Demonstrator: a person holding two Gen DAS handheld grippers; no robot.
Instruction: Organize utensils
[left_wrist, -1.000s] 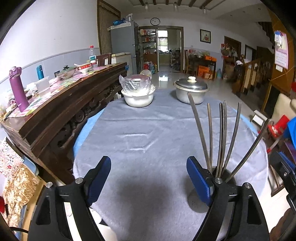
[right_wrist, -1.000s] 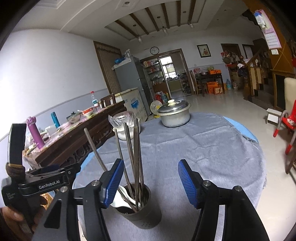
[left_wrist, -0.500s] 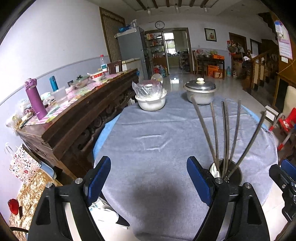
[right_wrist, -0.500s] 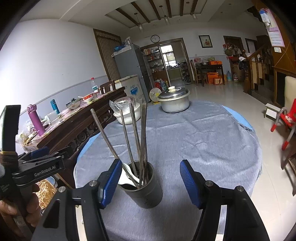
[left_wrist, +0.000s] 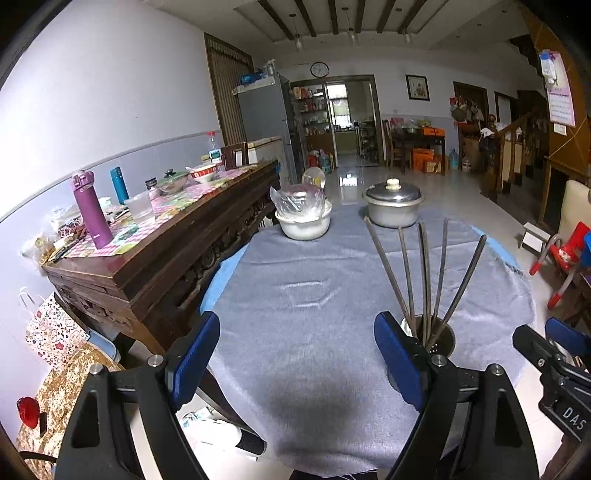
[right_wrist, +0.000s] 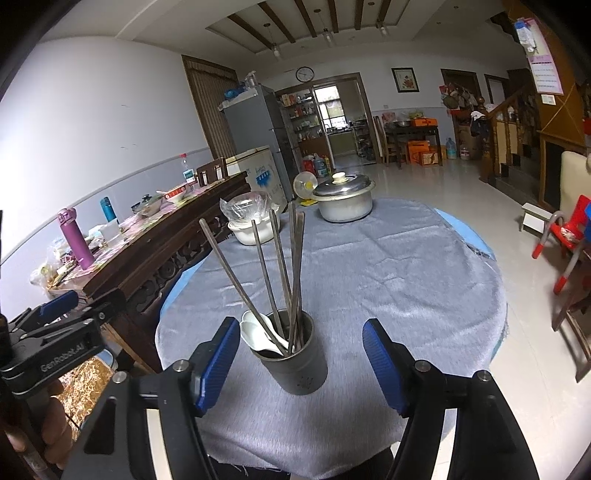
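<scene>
A grey metal utensil holder (right_wrist: 295, 360) stands on the round table with the grey cloth (right_wrist: 388, 266). It holds several dark chopsticks (right_wrist: 284, 266) and white spoons (right_wrist: 255, 330). In the left wrist view the holder (left_wrist: 436, 338) sits just behind my left gripper's right finger, chopsticks (left_wrist: 424, 277) fanning up. My right gripper (right_wrist: 301, 363) is open and empty, pulled back with the holder in front of it between the fingers. My left gripper (left_wrist: 295, 362) is open and empty, to the left of the holder over the near table edge.
A lidded metal pot (right_wrist: 345, 201) and a white bowl with a plastic bag (right_wrist: 251, 221) stand at the table's far side. A dark wooden sideboard (left_wrist: 155, 243) with bottles runs along the left. A red chair (right_wrist: 565, 236) stands at the right.
Both grippers have drawn back and up from the table. The holder now looks farther off and more of the table edge and floor shows. The utensils have not moved.
</scene>
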